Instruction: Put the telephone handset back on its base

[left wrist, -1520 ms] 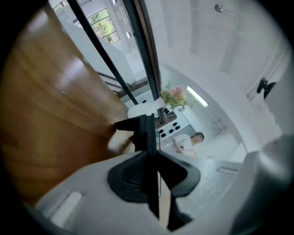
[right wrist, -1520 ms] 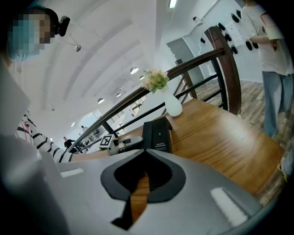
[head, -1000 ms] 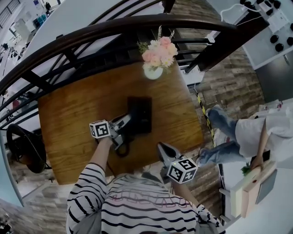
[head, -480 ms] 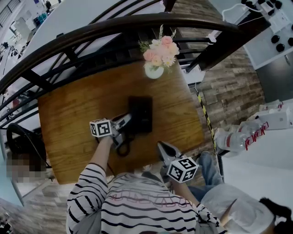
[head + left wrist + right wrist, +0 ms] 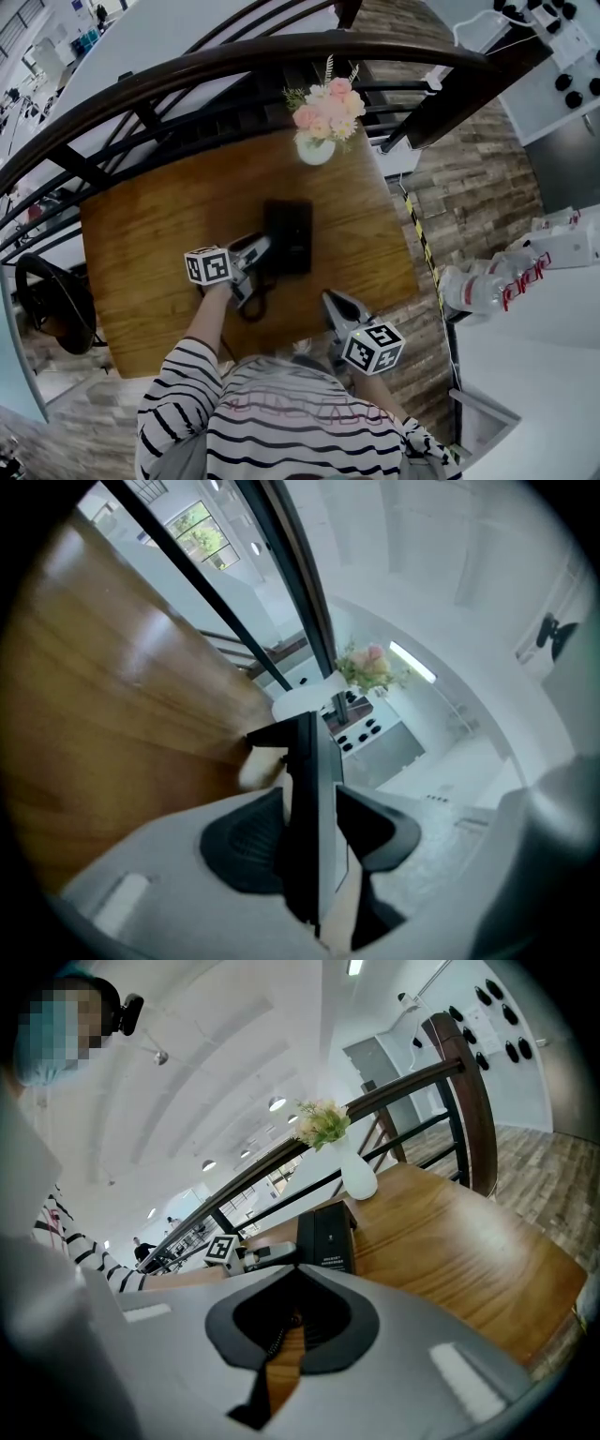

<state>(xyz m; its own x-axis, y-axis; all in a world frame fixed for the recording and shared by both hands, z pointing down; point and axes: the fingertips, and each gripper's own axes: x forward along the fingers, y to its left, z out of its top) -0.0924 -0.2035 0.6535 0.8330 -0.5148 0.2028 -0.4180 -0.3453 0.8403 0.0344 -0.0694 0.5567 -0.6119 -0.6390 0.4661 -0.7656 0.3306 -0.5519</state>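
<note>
Now that the jaws of the left gripper (image 5: 257,251) have just been opened wide, the handset (image 5: 302,789) is seen standing loose between the spread pads, laid along the left side of the telephone base (image 5: 294,234) on the bench (image 5: 150,244). From this the task is judged to be all but finished, with only a withdrawal left. Compared with a second earlier, both grippers are found in the same places, the right gripper (image 5: 331,302) being kept pressed together and empty near the bench edge, while the bystander once seen at the right is gone.
</note>
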